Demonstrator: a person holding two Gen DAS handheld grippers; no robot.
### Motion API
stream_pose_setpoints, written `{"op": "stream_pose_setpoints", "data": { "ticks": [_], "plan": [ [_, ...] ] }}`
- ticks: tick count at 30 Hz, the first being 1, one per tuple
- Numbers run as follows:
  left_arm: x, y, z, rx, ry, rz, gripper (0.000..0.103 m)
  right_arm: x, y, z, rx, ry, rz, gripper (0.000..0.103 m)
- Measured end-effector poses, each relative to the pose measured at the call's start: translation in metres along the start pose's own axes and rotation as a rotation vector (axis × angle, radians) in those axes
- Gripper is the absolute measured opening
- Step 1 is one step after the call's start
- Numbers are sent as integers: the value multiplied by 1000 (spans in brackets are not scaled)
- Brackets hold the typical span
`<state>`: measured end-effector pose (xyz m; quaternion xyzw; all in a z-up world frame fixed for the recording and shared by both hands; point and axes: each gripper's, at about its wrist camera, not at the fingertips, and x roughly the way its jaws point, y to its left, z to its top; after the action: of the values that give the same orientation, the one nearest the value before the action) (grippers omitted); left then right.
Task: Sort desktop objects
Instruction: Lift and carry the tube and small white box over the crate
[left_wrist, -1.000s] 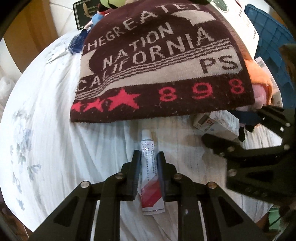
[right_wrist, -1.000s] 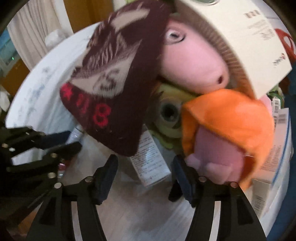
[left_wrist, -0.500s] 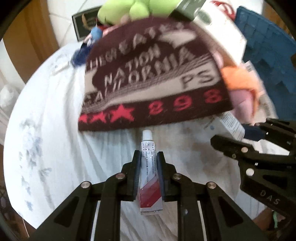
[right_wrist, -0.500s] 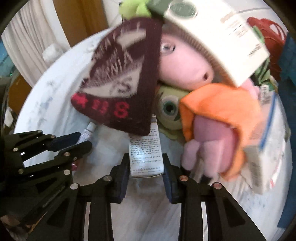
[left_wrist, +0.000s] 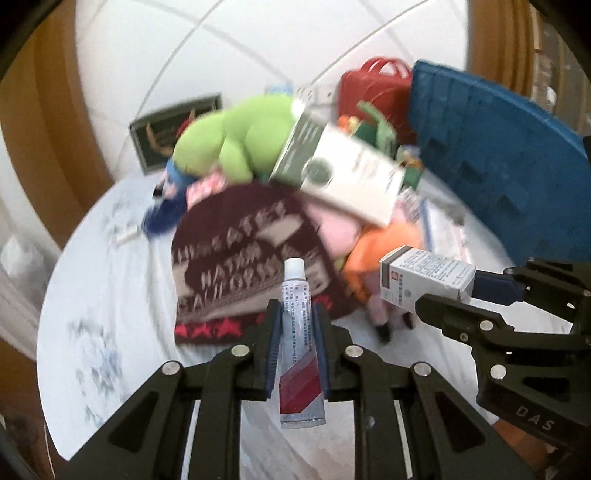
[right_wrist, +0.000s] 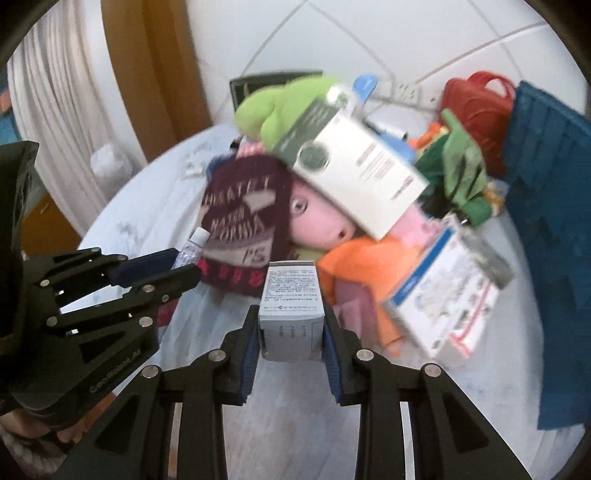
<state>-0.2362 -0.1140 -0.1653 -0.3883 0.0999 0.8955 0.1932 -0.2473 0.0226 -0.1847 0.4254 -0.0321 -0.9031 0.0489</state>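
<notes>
1. A round table (left_wrist: 110, 295) under a white cloth with faint blue flowers stands before a white tiled wall and wooden trim. Most of its far side is heaped with things.

2. The left gripper (left_wrist: 297, 350) is clamped on a small ointment tube (left_wrist: 298, 332). The tube's white cap points ahead beyond the fingertips and its red-striped crimped end hangs behind them; it looks lifted clear of the cloth.

3. The right gripper (right_wrist: 291, 332) is closed on a small white medicine box (right_wrist: 291, 306), both blue pads pressing its side faces. Its printed top reaches forward past the tips. In the left wrist view the same box (left_wrist: 424, 280) juts from those fingers, off the table.

4. Judged from this, two small items are picked out of the clutter and in hand. Neither is placed yet.

5. Ahead of both pairs of fingers the pile looks unsorted: a maroon knit hat (left_wrist: 240, 269) just beyond the tube's cap, a pink plush pig (right_wrist: 321, 214) with an orange garment (right_wrist: 354, 266) past the box, a green plush toy (left_wrist: 236, 136) at the back, a large white carton (right_wrist: 354, 177) lying on top.

6. Another printed box (right_wrist: 450, 291) lies right of the right fingers, tilted.

7. A blue crate (left_wrist: 498, 155) stands farther right, a likely destination, though its inside is hidden.

8. Nearly all the sorting remains.
</notes>
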Motion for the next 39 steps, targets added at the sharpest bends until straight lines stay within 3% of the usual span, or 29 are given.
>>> {"op": "stream_pose_setpoints", "data": {
  "ticks": [8, 17, 23, 28, 34, 39],
  "plan": [
    [-33, -39, 33, 68, -128, -72, 17, -82, -19, 18, 26, -178, -104, 31],
    [-59, -120, 80, 141, -240, -143, 17, -152, -72, 24, 68, -320, -229, 31],
    [-69, -207, 126, 165, -329, -168, 17, -207, -141, 21, 72, -411, -305, 31],
    [-82, -298, 193, 145, -378, -222, 17, -267, -234, 27, 39, -464, -385, 31],
    [-72, -406, 278, 109, -282, -302, 17, -317, -359, 55, 53, -448, -432, 31],
    [-9, -470, 325, 84, -82, -257, 17, -303, -461, 89, 131, -332, -391, 31]
  ]
}}
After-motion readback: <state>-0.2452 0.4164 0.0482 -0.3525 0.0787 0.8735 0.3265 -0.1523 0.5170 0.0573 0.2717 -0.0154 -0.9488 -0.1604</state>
